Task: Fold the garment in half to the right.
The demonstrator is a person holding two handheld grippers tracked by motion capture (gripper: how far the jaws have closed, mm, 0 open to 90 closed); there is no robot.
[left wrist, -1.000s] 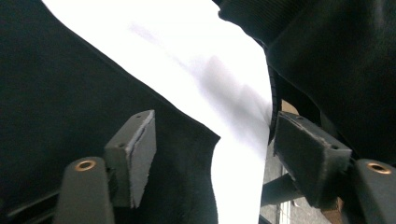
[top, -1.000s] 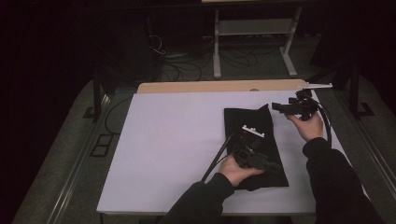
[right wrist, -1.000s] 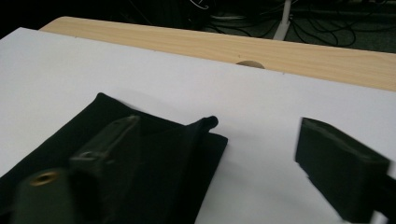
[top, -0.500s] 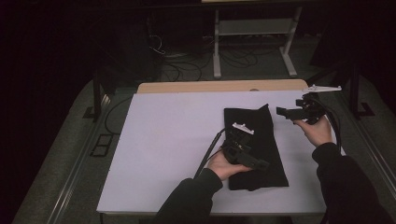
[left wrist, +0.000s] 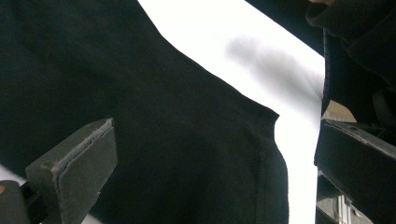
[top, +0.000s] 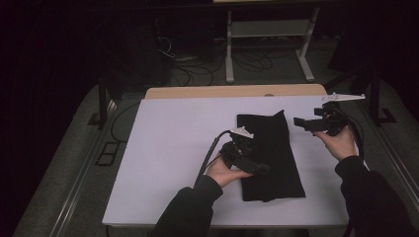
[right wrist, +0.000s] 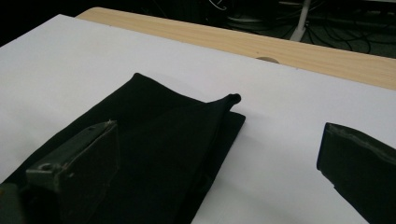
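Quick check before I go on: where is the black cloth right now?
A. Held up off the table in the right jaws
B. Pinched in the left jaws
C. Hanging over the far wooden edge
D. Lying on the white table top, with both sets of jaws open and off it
D: the black cloth lies folded on the white table top; the left gripper and the right gripper both stand open with nothing clamped.

I see a dim room, white table (top: pixel 163 148) lit from above w/ glare; near jaws look blurred, maybe.
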